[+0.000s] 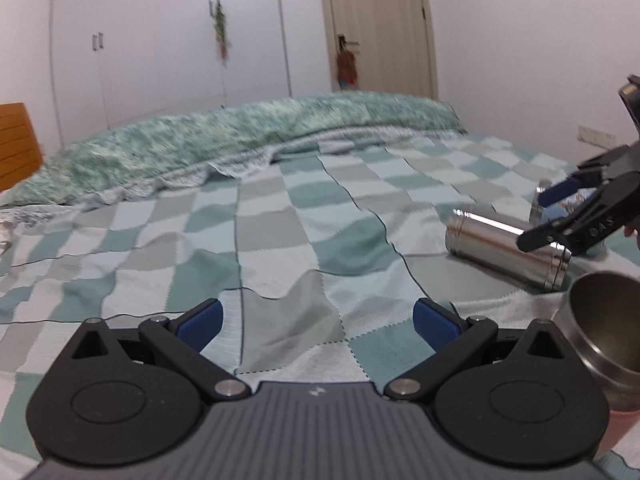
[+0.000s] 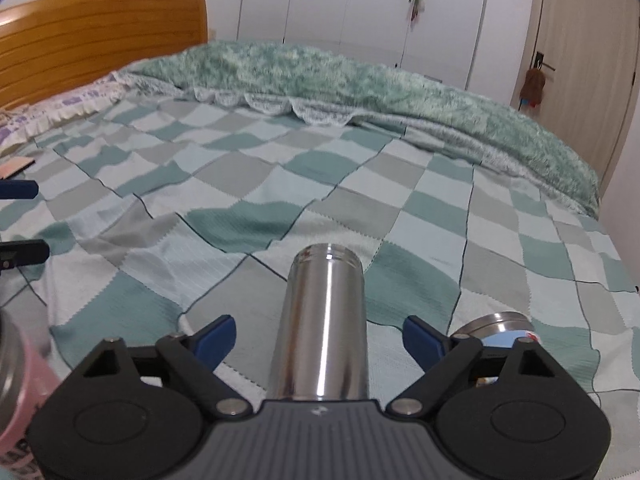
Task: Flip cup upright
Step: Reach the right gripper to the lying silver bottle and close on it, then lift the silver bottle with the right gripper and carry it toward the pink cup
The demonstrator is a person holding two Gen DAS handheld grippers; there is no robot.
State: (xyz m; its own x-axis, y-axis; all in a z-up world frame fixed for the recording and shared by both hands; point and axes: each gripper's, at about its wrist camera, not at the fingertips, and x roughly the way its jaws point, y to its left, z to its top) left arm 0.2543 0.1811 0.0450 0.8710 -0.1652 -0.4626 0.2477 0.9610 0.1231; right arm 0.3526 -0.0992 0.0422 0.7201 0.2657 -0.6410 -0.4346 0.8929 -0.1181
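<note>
Steel cup (image 2: 322, 324) lies on its side on the checkered bed (image 2: 248, 184), at 12 o'clock between the open right gripper (image 2: 320, 340) pads; left gripper (image 1: 318, 322) gapes empty.

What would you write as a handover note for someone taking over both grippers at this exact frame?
Left gripper: open, holding nothing, over the checked bedspread.
Right gripper: open, fingers either side of the steel cup, not closed on it.
Steel cup: lying on its side on the bedspread, pointing away from the right gripper.
Also there: a pink cup with a steel rim near the left gripper, mouth visible, and a blue-printed cup just right of the steel one.
Done: right gripper lined up on the steel cup.
Left: close on it, lift, turn it upright, set it down, release.
</note>
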